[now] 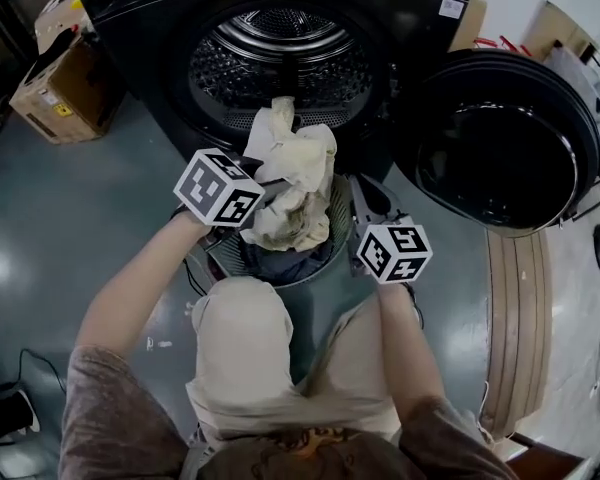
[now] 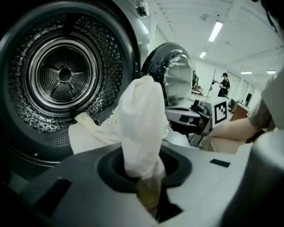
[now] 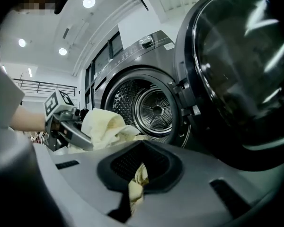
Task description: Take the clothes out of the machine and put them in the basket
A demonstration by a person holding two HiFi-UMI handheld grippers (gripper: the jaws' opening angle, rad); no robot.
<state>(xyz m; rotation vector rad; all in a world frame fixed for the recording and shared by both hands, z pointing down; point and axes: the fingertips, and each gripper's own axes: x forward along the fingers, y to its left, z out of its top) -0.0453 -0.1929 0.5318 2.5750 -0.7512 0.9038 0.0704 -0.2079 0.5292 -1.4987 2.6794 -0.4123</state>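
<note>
My left gripper (image 1: 268, 176) (image 2: 142, 176) is shut on a cream cloth (image 1: 298, 183) (image 2: 139, 122). The cloth hangs crumpled in front of the machine's open drum (image 1: 280, 58) (image 2: 64, 72) and above the grey mesh basket (image 1: 337, 220). Dark clothes (image 1: 280, 264) lie in the basket. My right gripper (image 1: 365, 203) (image 3: 135, 186) is at the basket's right rim, and black mesh fills the space between its jaws. A bit of cream cloth shows in the narrow gap. The right gripper view also shows the left gripper (image 3: 68, 126) with the cloth (image 3: 104, 126).
The machine's round door (image 1: 505, 148) (image 3: 241, 70) stands open to the right. A cardboard box (image 1: 60, 88) sits left of the machine. A wooden board (image 1: 515, 318) lies on the floor at right and a cable (image 1: 30, 368) at lower left. My knees are just behind the basket.
</note>
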